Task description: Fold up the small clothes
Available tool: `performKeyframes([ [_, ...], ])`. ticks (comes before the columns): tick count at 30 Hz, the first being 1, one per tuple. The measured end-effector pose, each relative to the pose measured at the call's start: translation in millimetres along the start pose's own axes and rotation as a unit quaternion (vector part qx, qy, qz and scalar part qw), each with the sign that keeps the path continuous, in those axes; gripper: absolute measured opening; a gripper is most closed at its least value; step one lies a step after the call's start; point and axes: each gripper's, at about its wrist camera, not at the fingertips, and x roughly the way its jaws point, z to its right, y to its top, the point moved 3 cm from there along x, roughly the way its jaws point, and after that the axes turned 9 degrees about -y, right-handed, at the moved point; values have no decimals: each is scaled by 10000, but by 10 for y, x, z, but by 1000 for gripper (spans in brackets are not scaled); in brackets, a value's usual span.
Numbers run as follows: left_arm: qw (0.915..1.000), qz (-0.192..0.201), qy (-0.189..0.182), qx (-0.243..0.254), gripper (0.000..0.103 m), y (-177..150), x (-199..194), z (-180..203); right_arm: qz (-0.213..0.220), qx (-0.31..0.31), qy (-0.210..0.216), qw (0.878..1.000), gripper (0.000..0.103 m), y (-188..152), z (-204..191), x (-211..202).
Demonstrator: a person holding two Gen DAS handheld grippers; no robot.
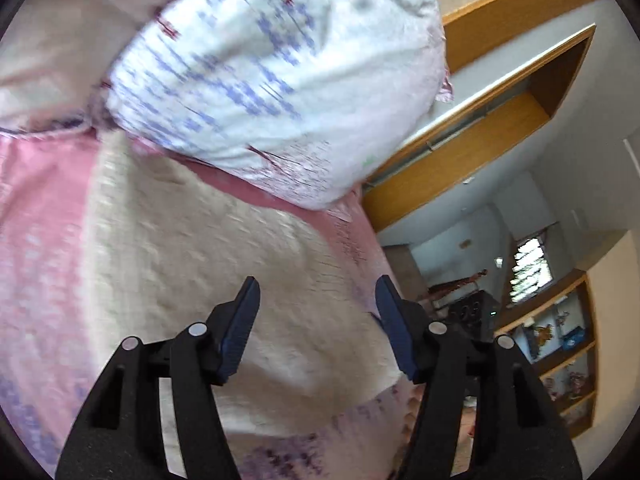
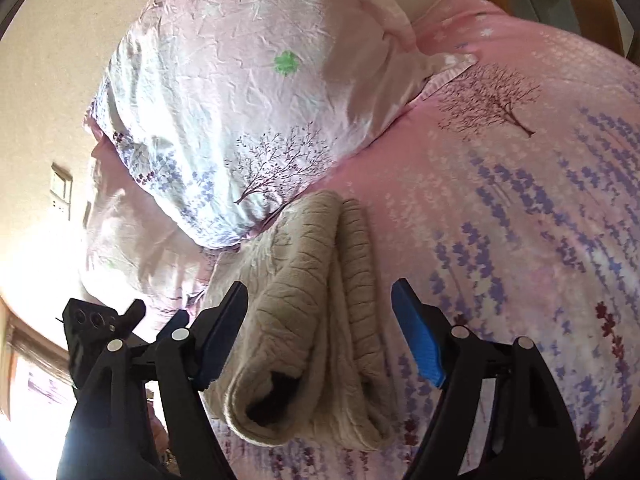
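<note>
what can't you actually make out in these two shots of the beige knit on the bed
- Left wrist view: the beige knit is motion-blurred, so its folds and edges are unreadable.
- Left wrist view: shelf items are too small to identify.
- Right wrist view: the knit's near edge is hidden behind the right gripper; the garment type is unclear.
- Right wrist view: the pillow covers the knit's far end.

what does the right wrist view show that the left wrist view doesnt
Only the right wrist view: the beige knit seen whole, folded in layers, beside the pillow; a tree print on the sheet; the left gripper at the frame's left edge; the right gripper, open over the knit.
Only the left wrist view: wooden shelves, a window.
Both: pillow, pink sheet, beige knit; open jaws holding nothing.
</note>
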Motion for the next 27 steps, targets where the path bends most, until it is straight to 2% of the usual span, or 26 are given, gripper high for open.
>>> performKeyframes([
  [3, 9970, 214, 728, 144, 66, 25, -304, -232, -138, -8, -77, 9999, 64, 62, -61, 128],
  [7, 9940, 125, 1075, -170, 67, -39, -388, -572, -289, -88, -182, 9994, 58, 134, -153, 328],
  [9, 9935, -10, 1090, -318, 67, -96, -362, -698, -393, -172, -274, 9987, 44, 136, -190, 452],
  [10, 9933, -79, 1094, -371, 67, -121, -331, -733, -462, -226, -280, 9983, 25, 126, -209, 508],
  [11, 9933, -147, 1074, -407, 67, -140, -311, -765, -447, -310, -365, 9979, 21, 111, -230, 533],
  [13, 9939, -261, 977, -441, 67, -160, -211, -764, -153, -622, -385, 9972, 10, 100, -322, 451],
  [17, 9953, -365, 843, -319, 67, -206, -155, -713, 585, -1052, -482, 9916, 9, 139, -489, 106],
  [19, 9959, -425, 766, -238, 67, -225, -139, -670, 780, -1115, -597, 9889, 9, 158, -497, 12],
  [21, 9960, -460, 756, -156, 67, -237, -126, -640, 672, -1008, -793, 9895, 9, 176, -395, 80],
  [24, 9958, -523, 733, -164, 67, -242, -86, -628, 238, -656, -1221, 9901, 9, 161, -116, 362],
  [27, 9957, -545, 733, -182, 67, -239, -86, -641, 51, -347, -1183, 9924, 9, 120, 32, 494],
])
